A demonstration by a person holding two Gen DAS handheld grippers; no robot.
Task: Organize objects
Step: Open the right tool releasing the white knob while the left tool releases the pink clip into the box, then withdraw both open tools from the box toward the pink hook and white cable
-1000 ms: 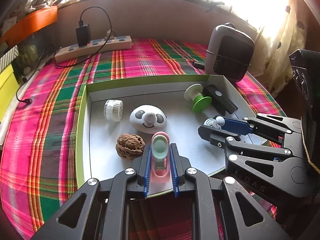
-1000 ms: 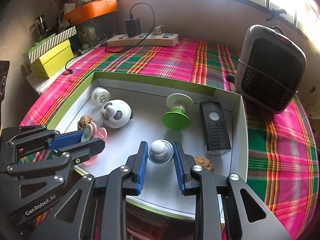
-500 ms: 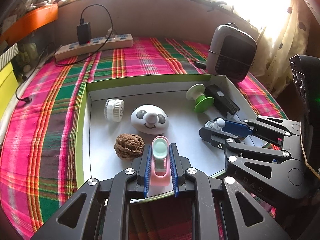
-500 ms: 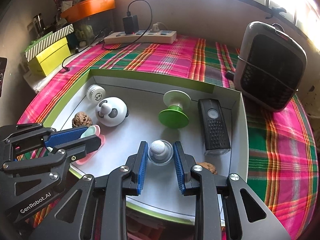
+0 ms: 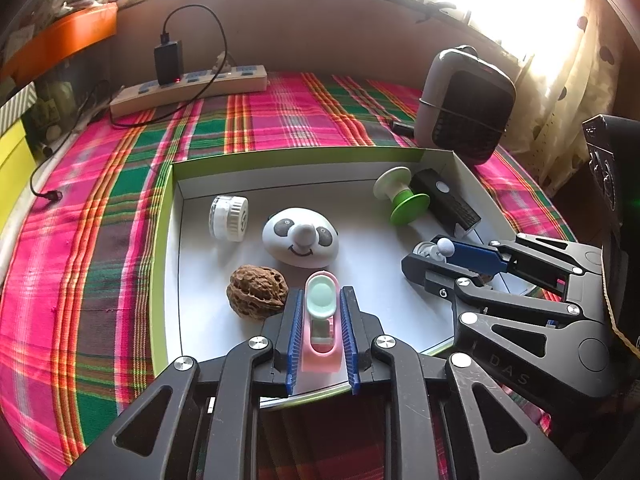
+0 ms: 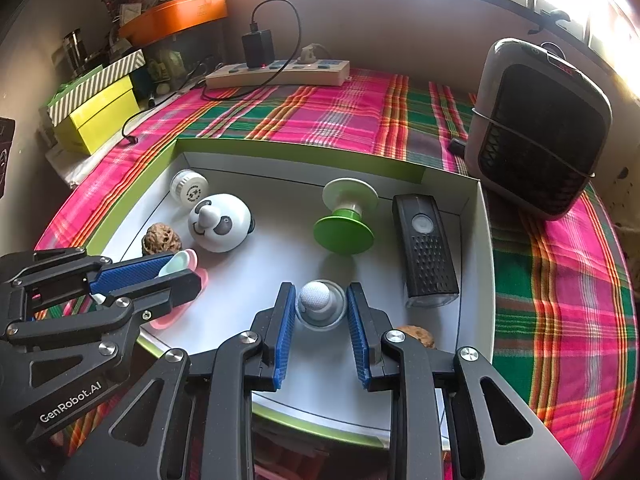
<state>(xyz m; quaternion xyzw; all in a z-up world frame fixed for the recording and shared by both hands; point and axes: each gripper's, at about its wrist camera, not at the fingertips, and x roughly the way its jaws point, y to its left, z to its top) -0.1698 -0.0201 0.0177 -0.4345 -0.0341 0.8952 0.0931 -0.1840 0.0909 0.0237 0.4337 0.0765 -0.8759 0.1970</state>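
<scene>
Left gripper (image 5: 320, 312) jaws just easing apart, glossy pink clip (image 5: 320, 340) between pads, grip seemingly loosened. Right gripper (image 6: 321, 308) clenched on round grey-domed cap (image 6: 320, 304). Both inside white box (image 5: 460, 168) on plaid cloth (image 5: 100, 220); wrinkled walnut (image 5: 256, 296) beside.

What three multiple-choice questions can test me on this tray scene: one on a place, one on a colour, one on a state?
1. Where does the black remote-like device lie?
A. On the plaid cloth by the power strip
B. In the tray, along its right wall
C. On top of the heater

2. What colour is the wider disc of the spool?
A. Red
B. Blue
C. Green

3. How does the right gripper stand?
A. Closed on the small white knob
B. Wide open above a walnut
C. Closed on the panda toy

Answers: 1 B, it rests inside, next to that wall. 2 C, green below a white top. 3 A, both blue pads press the knob's sides.
</scene>
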